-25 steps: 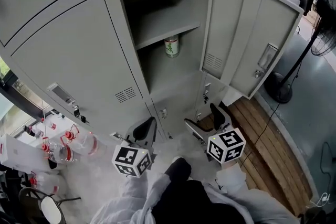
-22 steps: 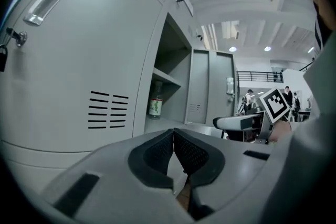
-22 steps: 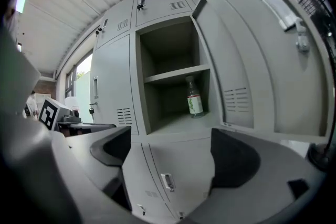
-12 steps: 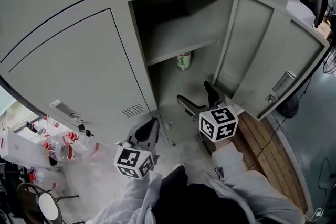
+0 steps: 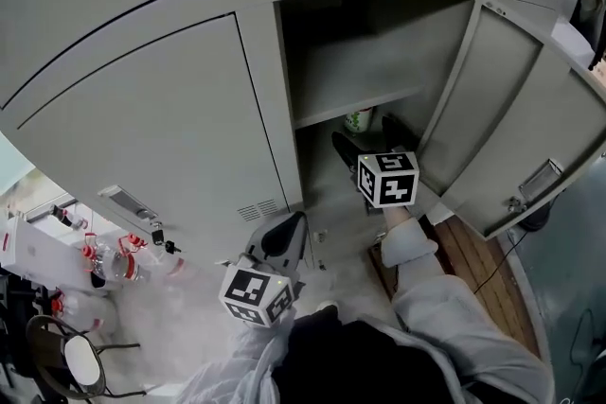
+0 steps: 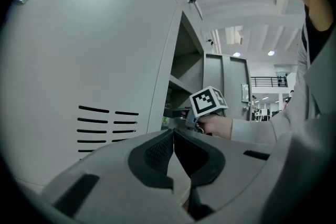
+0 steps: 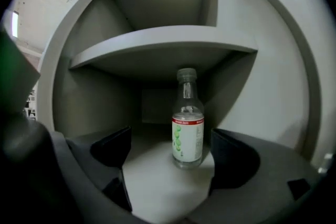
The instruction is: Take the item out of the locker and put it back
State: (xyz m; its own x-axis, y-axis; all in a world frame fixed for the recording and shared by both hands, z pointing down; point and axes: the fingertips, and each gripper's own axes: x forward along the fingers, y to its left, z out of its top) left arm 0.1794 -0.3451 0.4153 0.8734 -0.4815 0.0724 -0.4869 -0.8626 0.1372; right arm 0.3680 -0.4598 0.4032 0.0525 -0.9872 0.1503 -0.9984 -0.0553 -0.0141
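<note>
A clear glass bottle (image 5: 359,119) with a green-and-white label stands upright in the open locker, under its shelf (image 5: 355,105). My right gripper (image 5: 367,139) is open and reaches into the locker's mouth, just short of the bottle. In the right gripper view the bottle (image 7: 187,120) stands a little beyond and between the two spread fingers, untouched by my right gripper (image 7: 170,152). My left gripper (image 5: 284,237) hangs low in front of the shut locker door, jaws shut and empty. The left gripper (image 6: 173,147) looks along that vented door (image 6: 107,123).
The locker's door (image 5: 511,147) swings open to the right of my right arm. Several plastic bottles with red caps (image 5: 114,260) lie on the floor at the left, near a round stool (image 5: 80,364). Wooden boards (image 5: 483,260) lie at the lower right.
My right gripper has risen from floor level and gone forward into the locker opening, up to the bottle. The left gripper has stayed low and shut. The head has come closer.
</note>
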